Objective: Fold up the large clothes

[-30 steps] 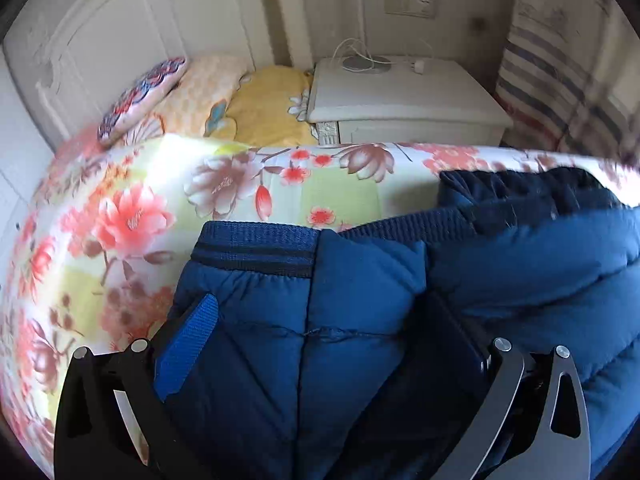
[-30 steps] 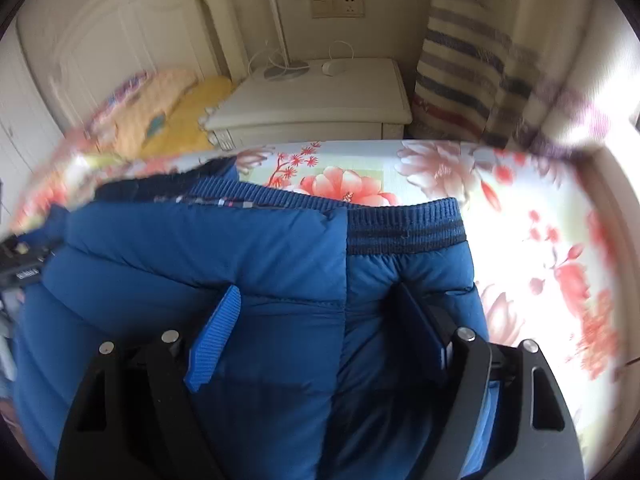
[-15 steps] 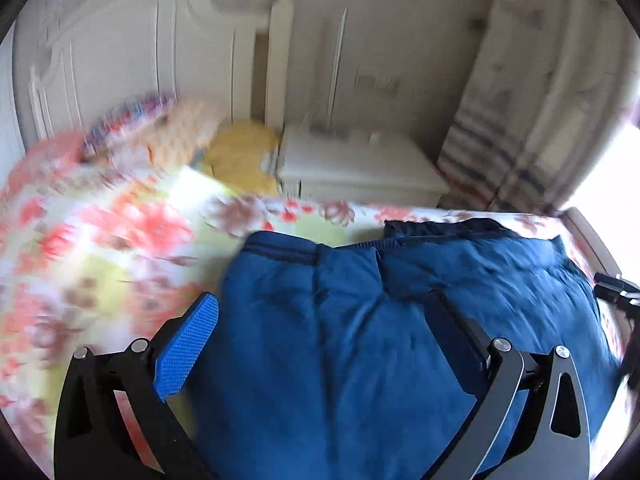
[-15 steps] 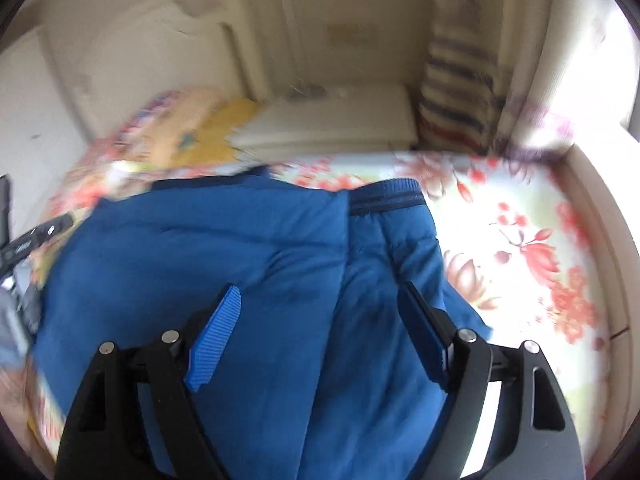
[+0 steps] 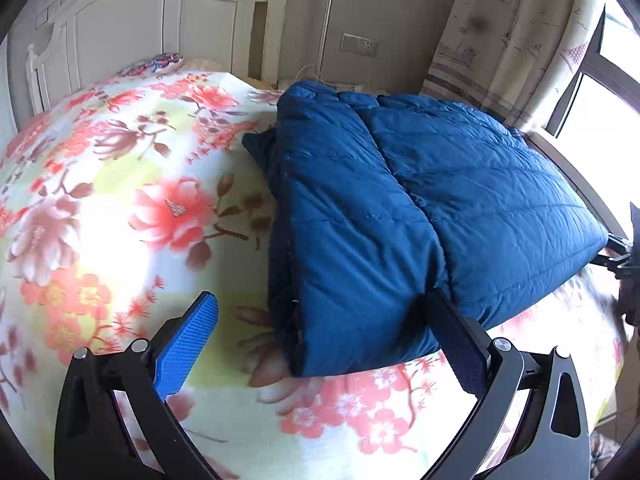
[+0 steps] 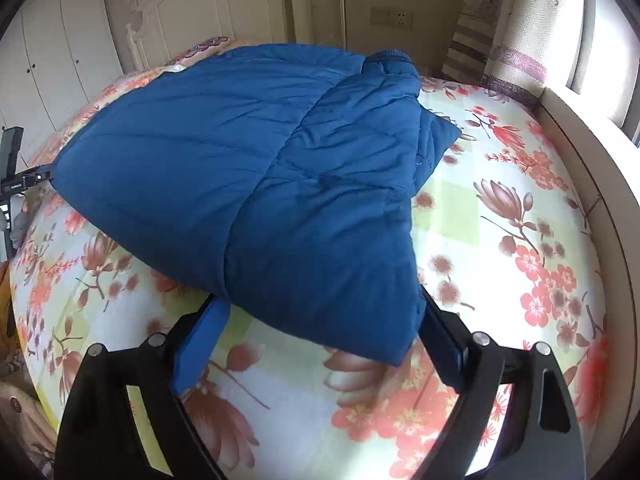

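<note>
While the fold is settling, here is the scene:
Jacket: the blue padded jacket [image 5: 400, 200] is lying doubled over on the floral bedspread [image 5: 120, 220], toward 12 o'clock from both claws.
Left gripper [image 5: 324, 340]: jaws are standing apart, nothing pinched.
Right gripper [image 6: 320, 344]: jaws are closing, the hem corner lying between them, unpressed.
Progress: one fold looks done; a further halving and tidying probably remain.

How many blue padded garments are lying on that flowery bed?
1: a single blue quilted padded jacket, folded over on itself on the floral bedsheet, its near edge just ahead of both tools. Anything tucked under it would be hidden.
</note>
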### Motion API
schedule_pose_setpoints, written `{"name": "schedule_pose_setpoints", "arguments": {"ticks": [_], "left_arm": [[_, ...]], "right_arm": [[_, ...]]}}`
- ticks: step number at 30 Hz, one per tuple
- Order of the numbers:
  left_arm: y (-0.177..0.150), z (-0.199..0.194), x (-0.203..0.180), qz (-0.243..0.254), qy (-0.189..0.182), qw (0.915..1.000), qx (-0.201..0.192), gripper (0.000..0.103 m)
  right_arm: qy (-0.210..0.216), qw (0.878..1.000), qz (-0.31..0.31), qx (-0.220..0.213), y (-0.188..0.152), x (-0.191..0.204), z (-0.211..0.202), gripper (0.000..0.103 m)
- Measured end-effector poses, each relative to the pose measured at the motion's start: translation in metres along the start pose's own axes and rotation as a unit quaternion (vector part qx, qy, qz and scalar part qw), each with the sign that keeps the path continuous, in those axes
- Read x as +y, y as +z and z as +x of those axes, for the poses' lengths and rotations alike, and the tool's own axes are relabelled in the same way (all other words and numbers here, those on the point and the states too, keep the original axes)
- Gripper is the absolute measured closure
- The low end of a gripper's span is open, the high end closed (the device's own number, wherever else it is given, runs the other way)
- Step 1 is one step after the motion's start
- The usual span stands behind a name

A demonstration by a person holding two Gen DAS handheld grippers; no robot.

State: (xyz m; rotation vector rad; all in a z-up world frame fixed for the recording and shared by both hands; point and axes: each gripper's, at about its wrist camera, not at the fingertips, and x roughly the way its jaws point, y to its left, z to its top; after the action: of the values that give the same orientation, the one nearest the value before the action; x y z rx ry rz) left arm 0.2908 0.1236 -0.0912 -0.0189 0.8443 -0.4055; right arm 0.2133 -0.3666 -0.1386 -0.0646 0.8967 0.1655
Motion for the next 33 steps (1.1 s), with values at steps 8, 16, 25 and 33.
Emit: {"name": "schedule_pose_setpoints", "arguments": {"ticks": [8,16,25,33], "left_arm": [[-0.021,-0.023,-0.034,0.075,0.024,0.9968,-0.007,0.004],[0.004,0.005,-0.031,0.046,-0.036,0.9982,-0.016,0.042],[-0.053,-0.074,-0.042,0.09,-0.037,0.9951,-0.022,0.065],[-0.147,-0.141,-0.042,0.092,-0.044,0.9948,0.002,0.049]], "right_arm": [[-0.003,1.0,0.018,-0.017,-0.006,0.0,-0.007,0.024],[0.01,0.997,0.04,-0.058,-0.005,0.008,-0.022,0.057],[0.059,0.996,0.037,-0.064,-0.053,0.048,-0.09,0.072],[0.101,0.994,0.04,-0.032,-0.174,0.087,-0.15,0.061]]}}
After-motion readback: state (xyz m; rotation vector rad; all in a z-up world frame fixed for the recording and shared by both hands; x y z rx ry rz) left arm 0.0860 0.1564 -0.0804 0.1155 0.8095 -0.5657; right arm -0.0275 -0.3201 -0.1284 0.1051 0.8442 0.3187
